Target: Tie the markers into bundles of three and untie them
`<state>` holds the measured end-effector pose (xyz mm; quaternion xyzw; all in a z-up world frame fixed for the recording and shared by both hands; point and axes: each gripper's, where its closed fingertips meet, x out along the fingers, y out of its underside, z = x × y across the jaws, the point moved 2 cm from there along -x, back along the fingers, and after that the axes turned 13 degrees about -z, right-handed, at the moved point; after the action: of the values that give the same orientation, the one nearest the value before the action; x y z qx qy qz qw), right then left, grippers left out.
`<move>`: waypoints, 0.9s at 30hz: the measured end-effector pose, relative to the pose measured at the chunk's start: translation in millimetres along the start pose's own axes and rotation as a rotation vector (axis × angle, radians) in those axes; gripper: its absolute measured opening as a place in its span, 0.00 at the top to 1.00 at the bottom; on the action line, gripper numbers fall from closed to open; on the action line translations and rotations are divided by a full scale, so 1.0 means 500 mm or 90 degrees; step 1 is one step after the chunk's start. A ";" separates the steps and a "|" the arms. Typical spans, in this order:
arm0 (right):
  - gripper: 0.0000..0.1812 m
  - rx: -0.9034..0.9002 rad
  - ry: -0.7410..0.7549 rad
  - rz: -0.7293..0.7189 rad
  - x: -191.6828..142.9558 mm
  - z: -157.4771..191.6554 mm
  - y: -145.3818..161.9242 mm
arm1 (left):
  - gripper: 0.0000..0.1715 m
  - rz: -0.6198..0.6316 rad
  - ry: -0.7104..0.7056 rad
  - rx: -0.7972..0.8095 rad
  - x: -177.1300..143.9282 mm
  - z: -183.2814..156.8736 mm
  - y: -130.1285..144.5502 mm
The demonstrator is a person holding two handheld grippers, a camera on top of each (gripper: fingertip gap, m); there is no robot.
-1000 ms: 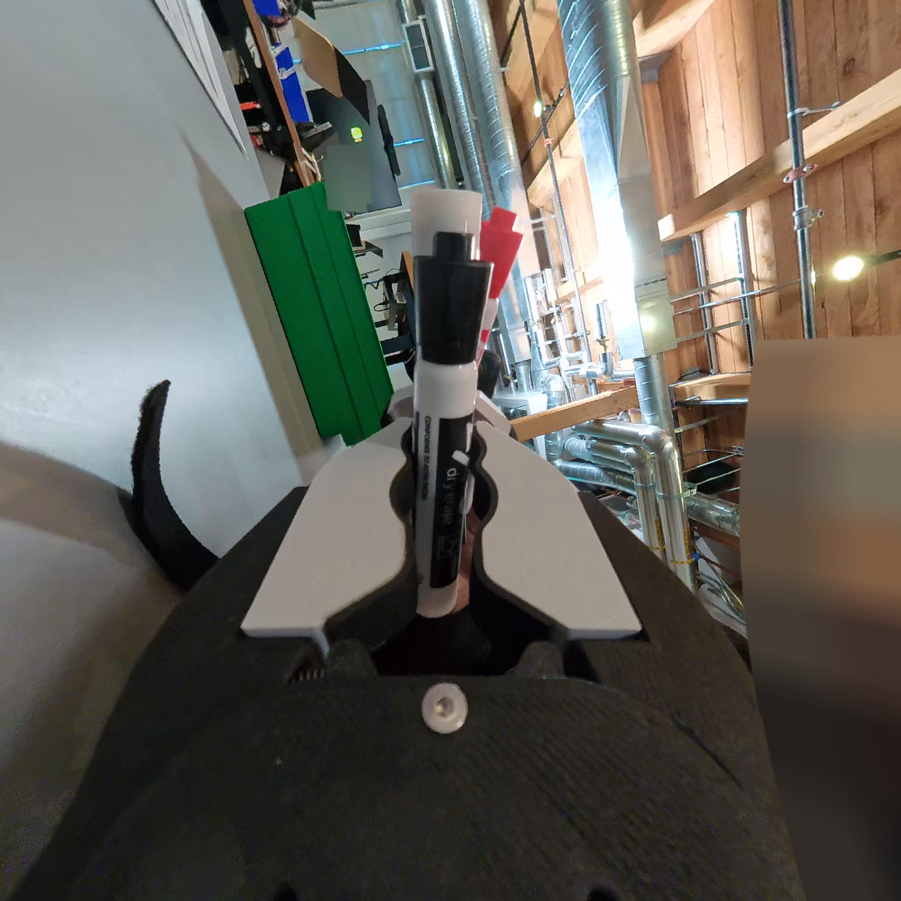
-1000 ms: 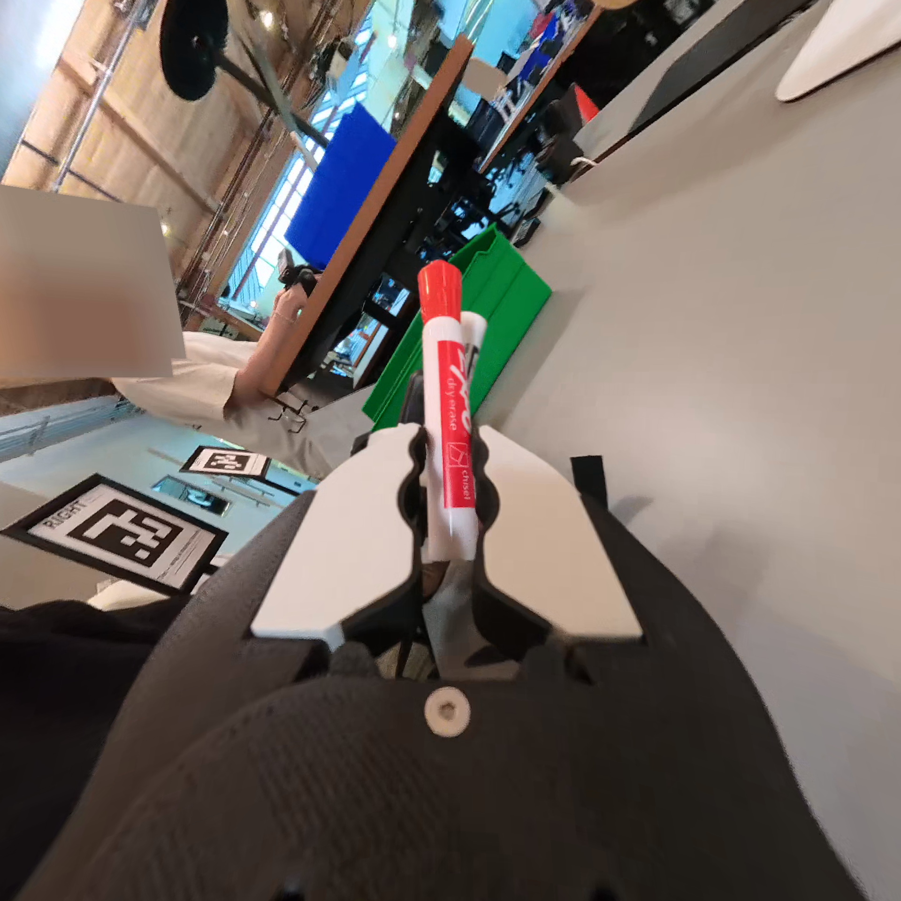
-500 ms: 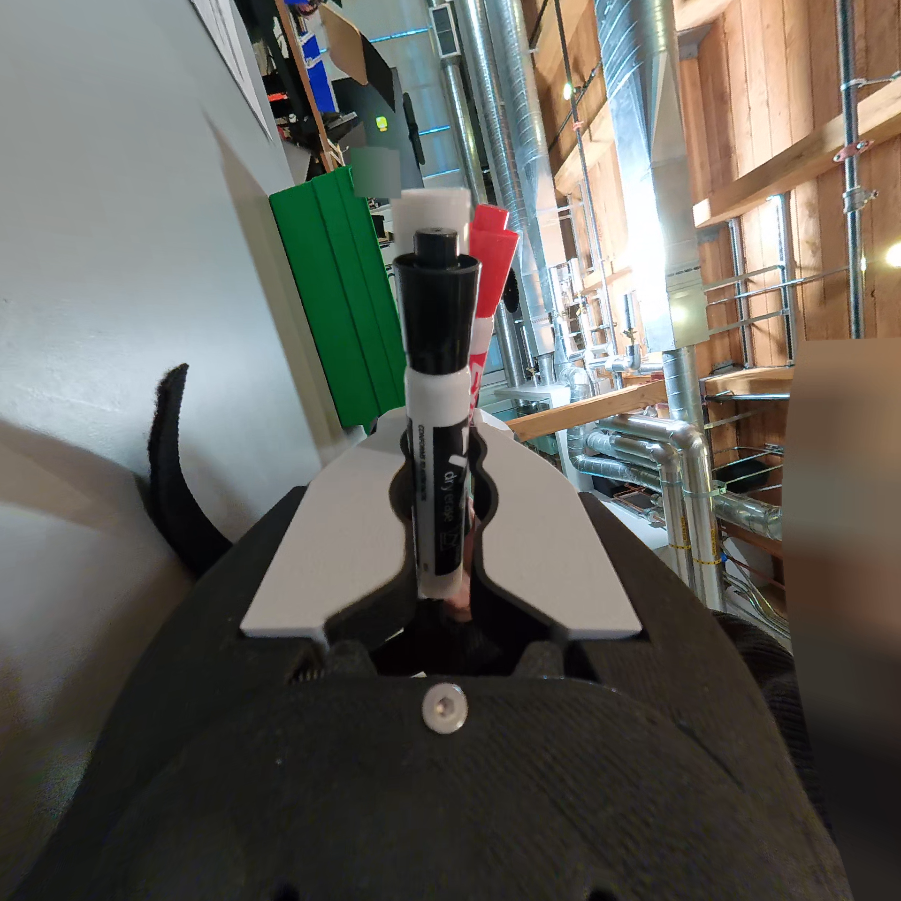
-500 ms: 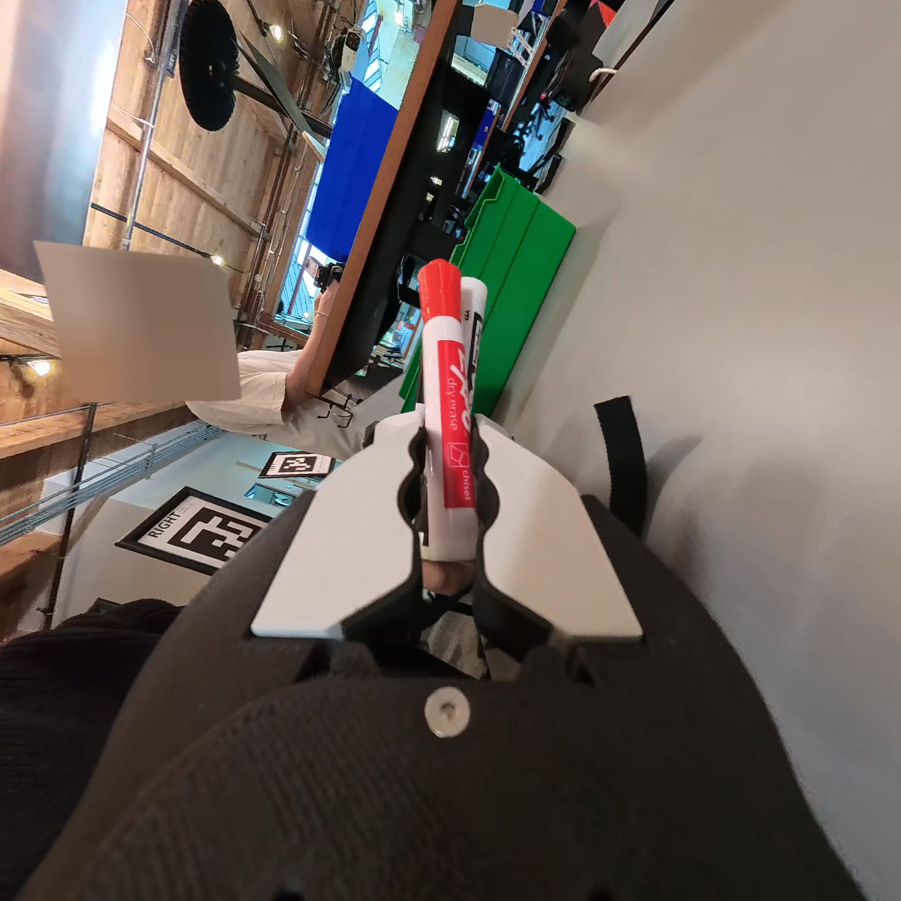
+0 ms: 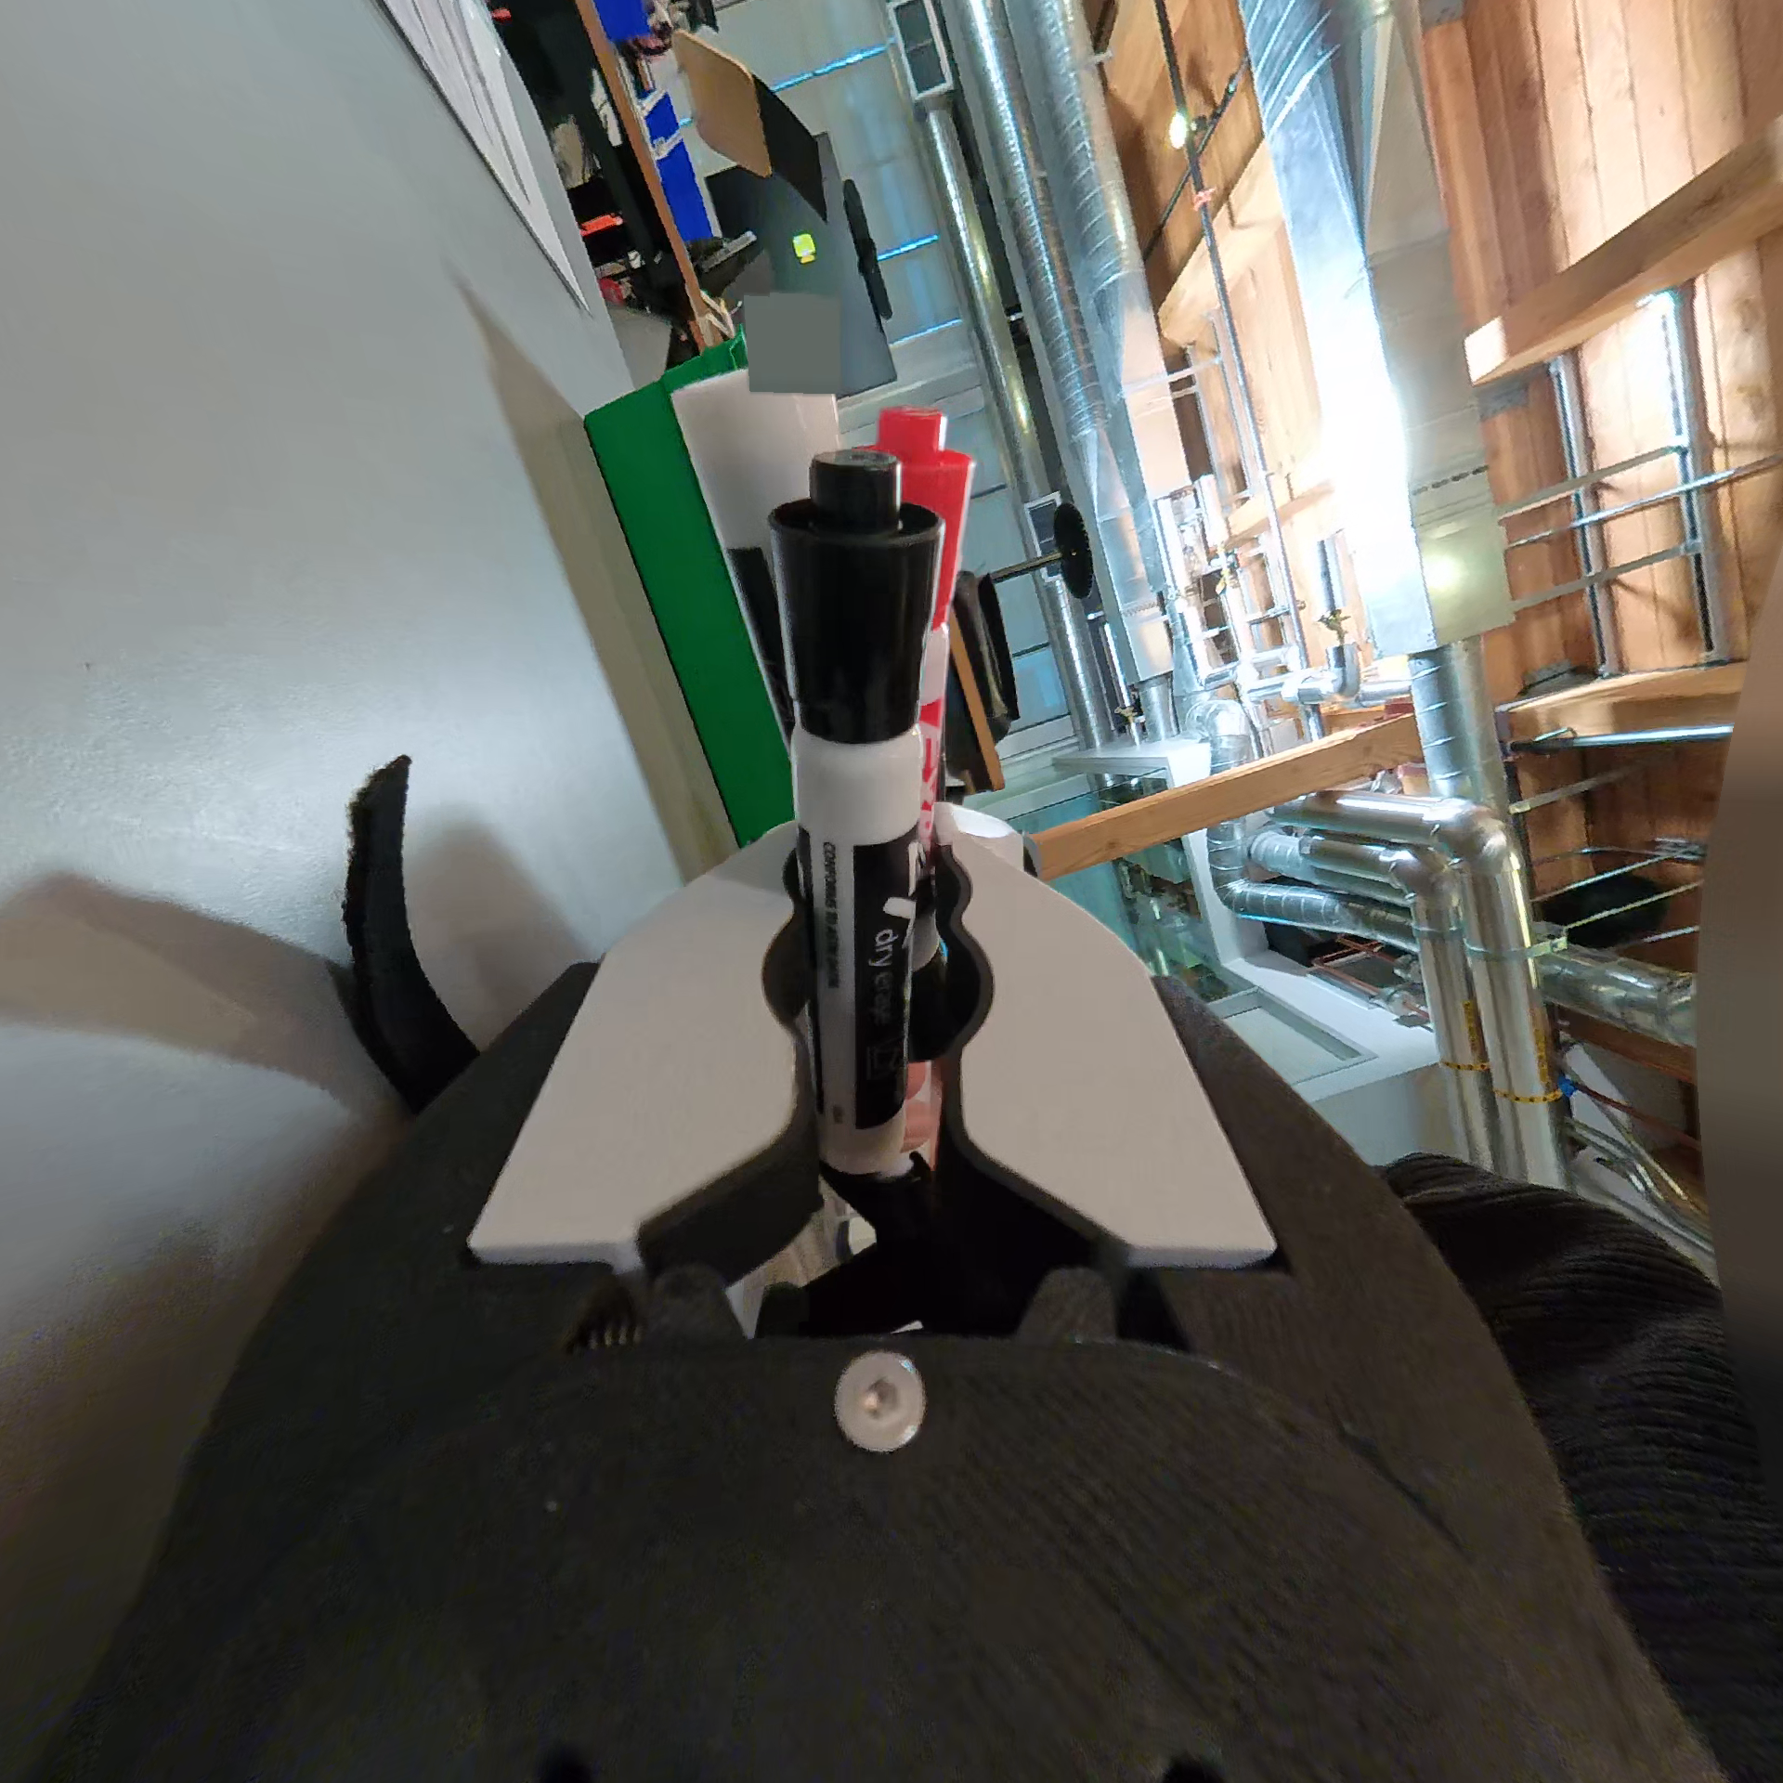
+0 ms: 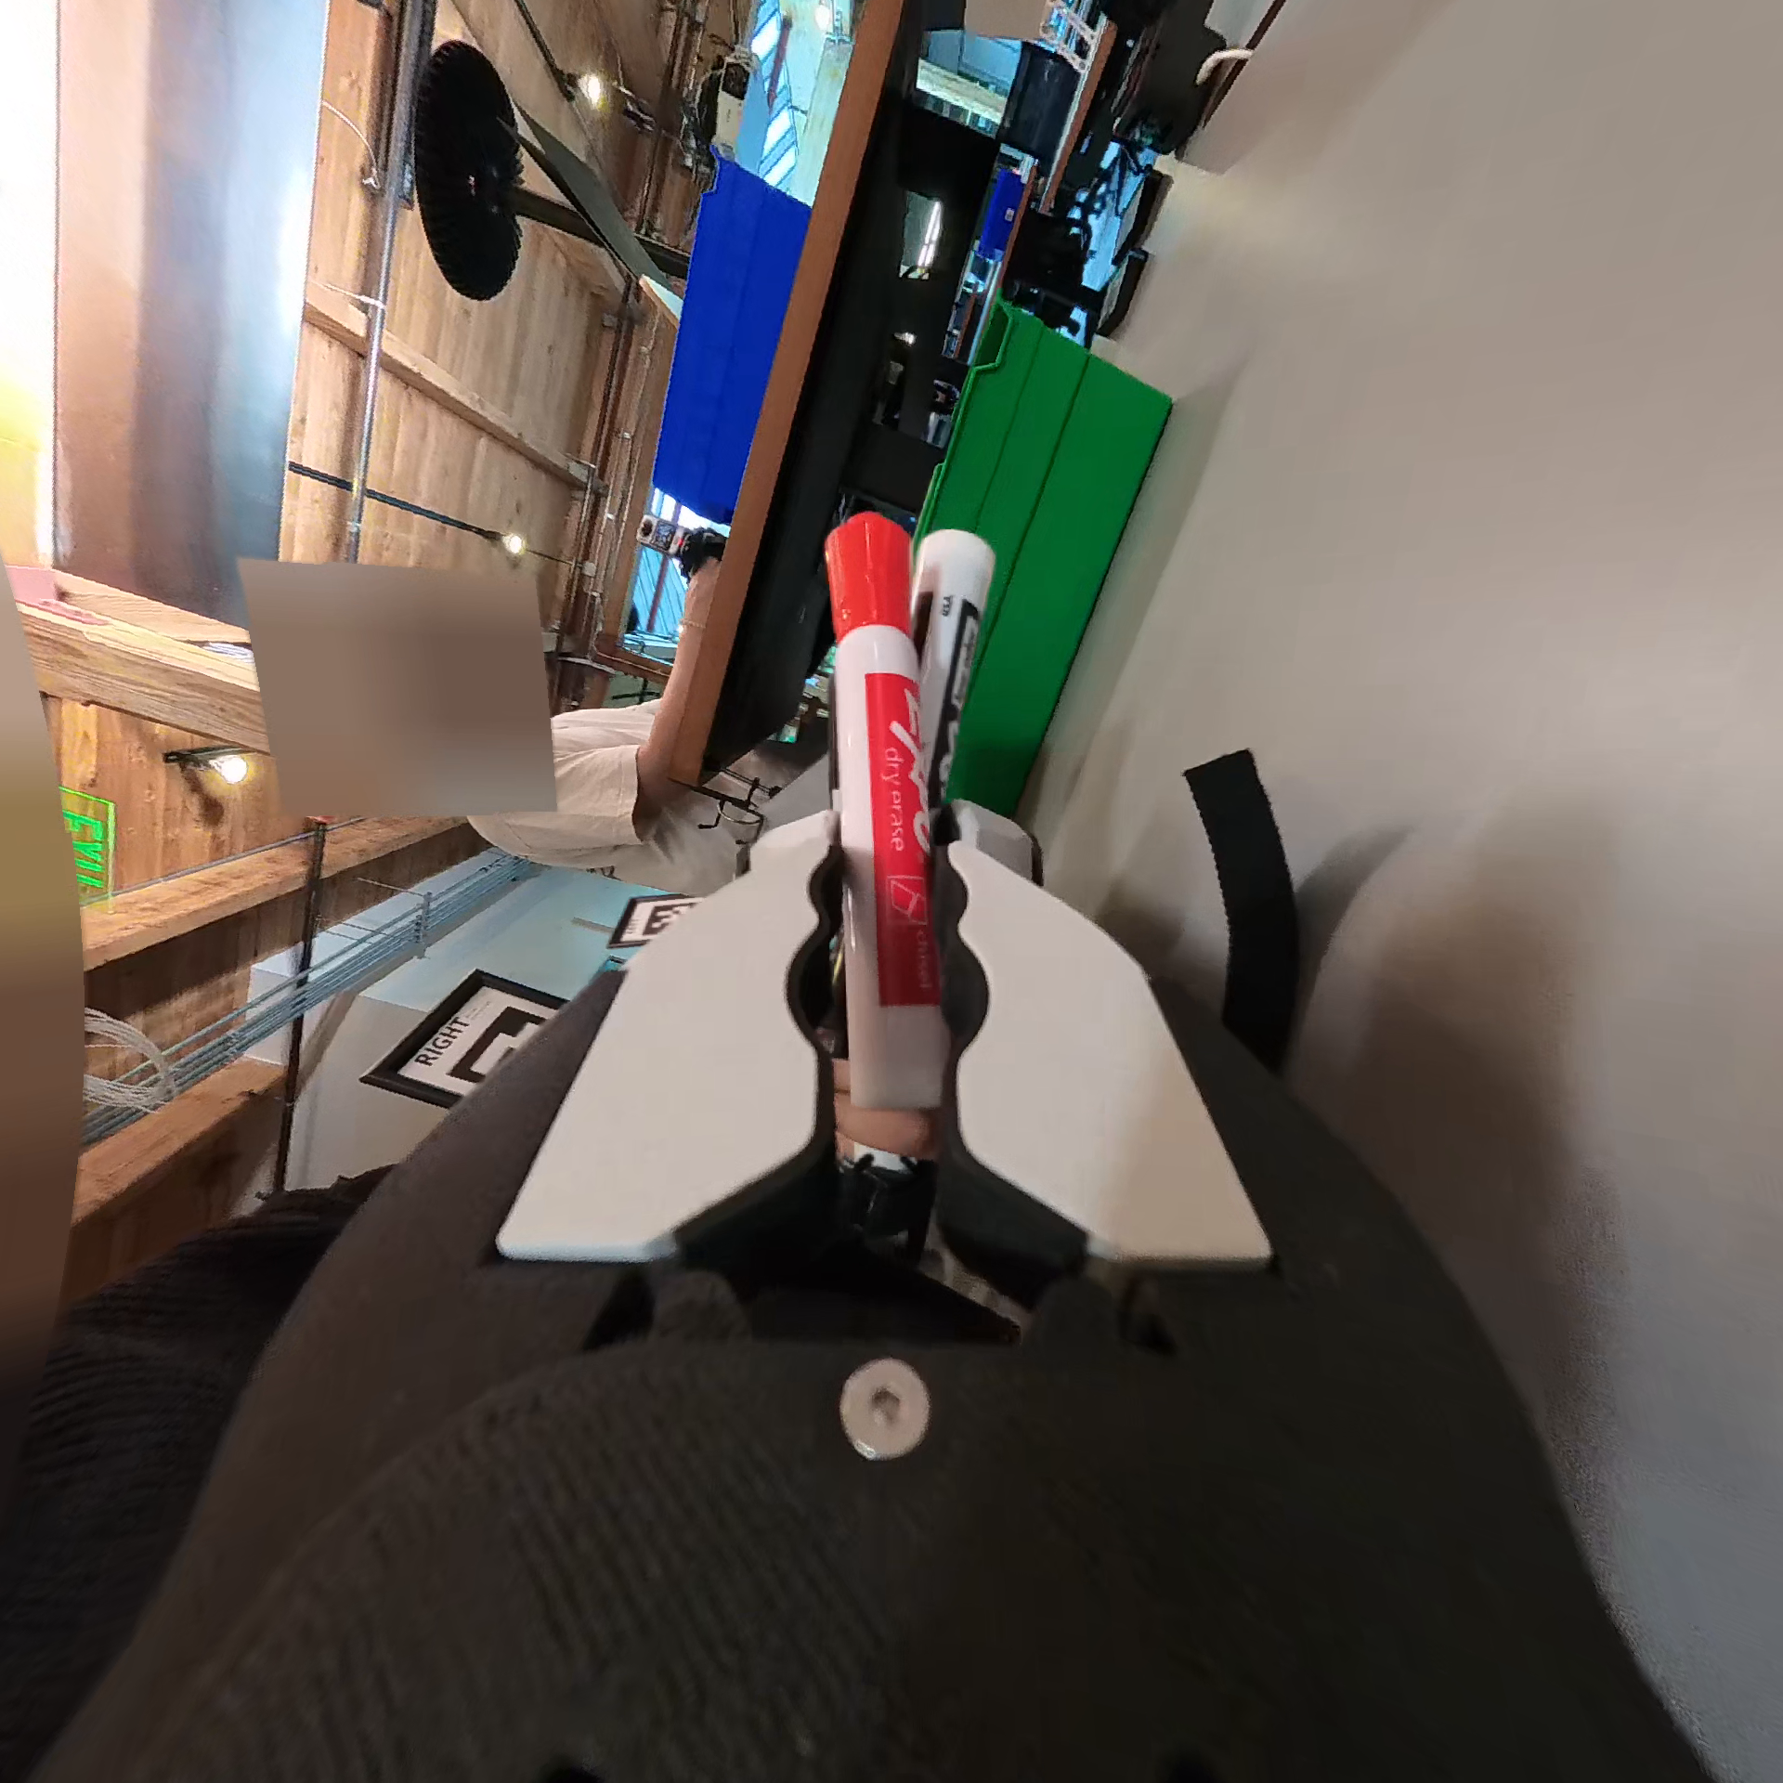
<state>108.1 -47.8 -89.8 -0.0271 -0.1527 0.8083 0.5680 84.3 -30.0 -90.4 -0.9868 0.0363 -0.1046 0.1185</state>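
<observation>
My left gripper [image 5: 873, 849] is shut on a bunch of markers that stick out forward. A black-capped marker [image 5: 854, 772] is in front, a red-capped marker [image 5: 931, 502] behind it, and a white marker end [image 5: 743, 463] further back. A black strap [image 5: 381, 926] curls out to the left of the fingers. My right gripper [image 6: 892, 830] is shut on a red marker [image 6: 883, 820] with a white and black marker [image 6: 950, 656] beside it. The black strap [image 6: 1245, 897] hangs to the right of these fingers. Both views are turned on their side.
The grey table [image 5: 241, 482] fills the left of the left wrist view and the right of the right wrist view [image 6: 1495, 579]. A green bin [image 5: 695, 617] stands on it beyond the markers, also in the right view [image 6: 1052, 579]. A person in a white shirt [image 6: 598, 781] sits farther back. My two grippers' fingertips are within a few centimetres of each other.
Both grippers have turned and shifted while staying shut on the markers. The green bin now sits closer behind the markers, and the strap shows more fully in the right wrist view.
</observation>
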 end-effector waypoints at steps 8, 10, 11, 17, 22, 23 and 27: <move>0.90 0.046 -0.002 0.010 -0.002 -0.010 0.003 | 0.87 -0.001 -0.013 0.031 -0.001 0.004 0.000; 0.90 0.064 -0.008 0.009 -0.002 -0.010 0.004 | 0.87 -0.001 -0.013 0.040 -0.001 0.003 0.000; 0.90 0.079 -0.015 0.009 -0.002 -0.009 0.005 | 0.86 0.000 -0.013 0.044 -0.001 0.002 0.001; 0.90 0.145 -0.047 0.007 -0.001 -0.008 0.009 | 0.85 0.004 -0.010 0.050 -0.001 0.000 0.001; 0.90 0.110 -0.046 0.012 -0.001 -0.007 0.006 | 0.86 0.005 -0.005 0.035 -0.001 -0.001 0.002; 0.90 0.096 -0.045 0.015 -0.002 -0.006 0.005 | 0.86 0.005 -0.002 0.026 0.000 -0.001 0.002; 0.90 0.027 -0.029 0.029 -0.004 -0.004 0.001 | 0.87 0.006 -0.004 0.024 0.001 0.000 0.002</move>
<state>108.8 -49.2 -92.1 0.0001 -0.1475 0.8246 0.5462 84.5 -31.2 -90.6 -0.9845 0.0386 -0.1020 0.1377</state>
